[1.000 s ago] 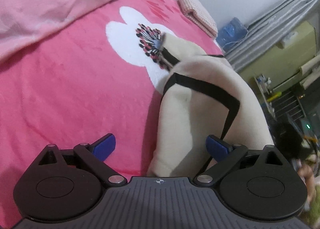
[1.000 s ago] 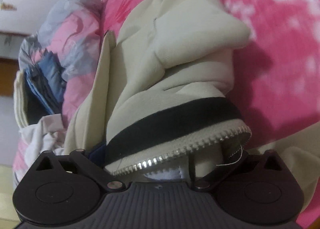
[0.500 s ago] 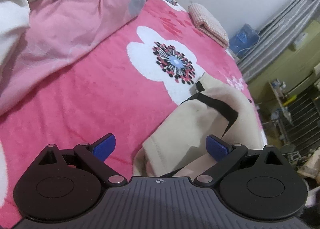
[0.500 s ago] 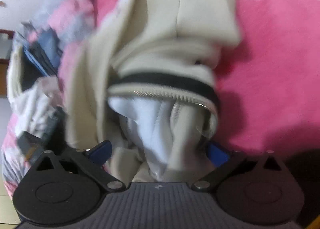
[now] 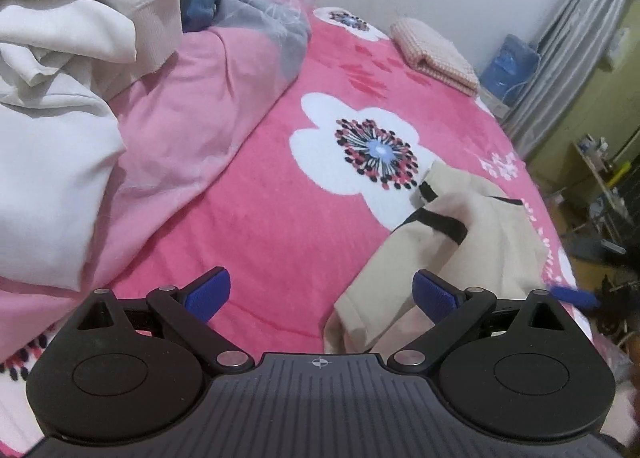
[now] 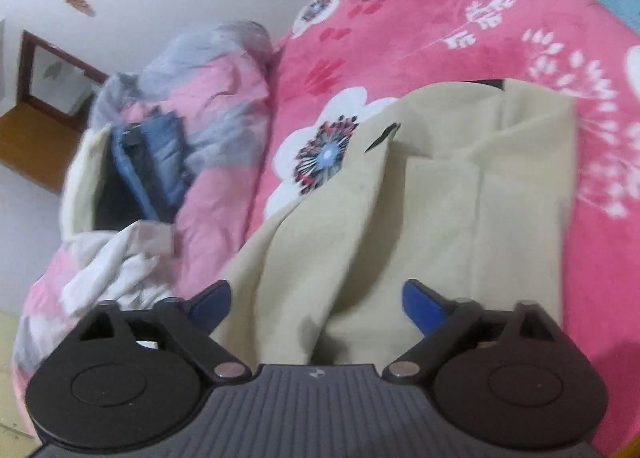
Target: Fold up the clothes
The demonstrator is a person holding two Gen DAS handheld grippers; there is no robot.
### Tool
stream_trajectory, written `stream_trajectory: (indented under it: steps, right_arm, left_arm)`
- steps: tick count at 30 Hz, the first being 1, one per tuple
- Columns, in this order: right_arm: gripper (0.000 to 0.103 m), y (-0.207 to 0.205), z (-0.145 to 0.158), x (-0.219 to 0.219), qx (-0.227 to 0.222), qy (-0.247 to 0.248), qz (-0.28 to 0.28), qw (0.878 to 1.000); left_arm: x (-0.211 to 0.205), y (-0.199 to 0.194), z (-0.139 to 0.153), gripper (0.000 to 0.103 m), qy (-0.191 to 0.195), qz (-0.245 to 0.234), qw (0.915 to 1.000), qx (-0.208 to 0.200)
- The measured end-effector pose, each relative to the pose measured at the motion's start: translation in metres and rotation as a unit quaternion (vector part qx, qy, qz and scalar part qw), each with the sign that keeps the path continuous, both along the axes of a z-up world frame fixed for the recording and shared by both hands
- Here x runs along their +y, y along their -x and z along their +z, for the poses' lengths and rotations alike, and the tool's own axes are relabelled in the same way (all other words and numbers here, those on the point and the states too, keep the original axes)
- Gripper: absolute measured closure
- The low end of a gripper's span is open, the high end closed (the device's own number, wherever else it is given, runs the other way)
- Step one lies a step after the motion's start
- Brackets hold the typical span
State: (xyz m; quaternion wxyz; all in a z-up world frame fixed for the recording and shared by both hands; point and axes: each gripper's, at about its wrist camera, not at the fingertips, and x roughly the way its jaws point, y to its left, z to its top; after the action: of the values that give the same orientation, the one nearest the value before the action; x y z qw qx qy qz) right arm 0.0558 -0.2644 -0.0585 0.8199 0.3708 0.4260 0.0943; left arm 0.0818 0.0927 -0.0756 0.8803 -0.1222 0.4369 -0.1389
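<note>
A cream jacket with black trim [image 6: 460, 210] lies folded on the pink flowered blanket [image 6: 460, 10]. My right gripper [image 6: 318, 302] hovers above its near edge. Its jaws are closing, and the blue pads [image 6: 424, 304] press on nothing; the cloth only shows beyond them. In the left wrist view the same jacket [image 5: 480, 242] lies to the right, partly behind the right pad. My left gripper [image 5: 320, 294] is open over bare blanket [image 5: 260, 218], with nothing between its fingers.
A heap of white clothes [image 5: 52, 98] and a pink-grey quilt [image 5: 192, 98] rise at the left. A folded checked cloth [image 5: 434, 54] lies at the bed's far end. Blue garments [image 6: 156, 162] sit on the quilt. Shelves and clutter [image 5: 600, 198] stand past the bed's right edge.
The right gripper let go of the jacket's zip edge and rose; the jacket now lies flat and folded. The left gripper lifted back from the jacket, bringing the clothes heap into view.
</note>
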Motion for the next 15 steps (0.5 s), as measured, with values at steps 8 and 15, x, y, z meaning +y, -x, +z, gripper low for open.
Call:
stream_trajectory:
  steps: [8, 15]
  right_arm:
    - [0.042, -0.047, -0.044, 0.007, 0.037, -0.008, -0.014, 0.999]
    - [0.087, -0.014, -0.029, 0.011, -0.02, 0.0, 0.019, 1.0]
  left_arm:
    - [-0.006, -0.016, -0.044, 0.004, 0.039, -0.031, 0.9951, 0.086]
    - [0.011, -0.029, -0.069, 0.004, 0.083, -0.012, 0.988, 0.13]
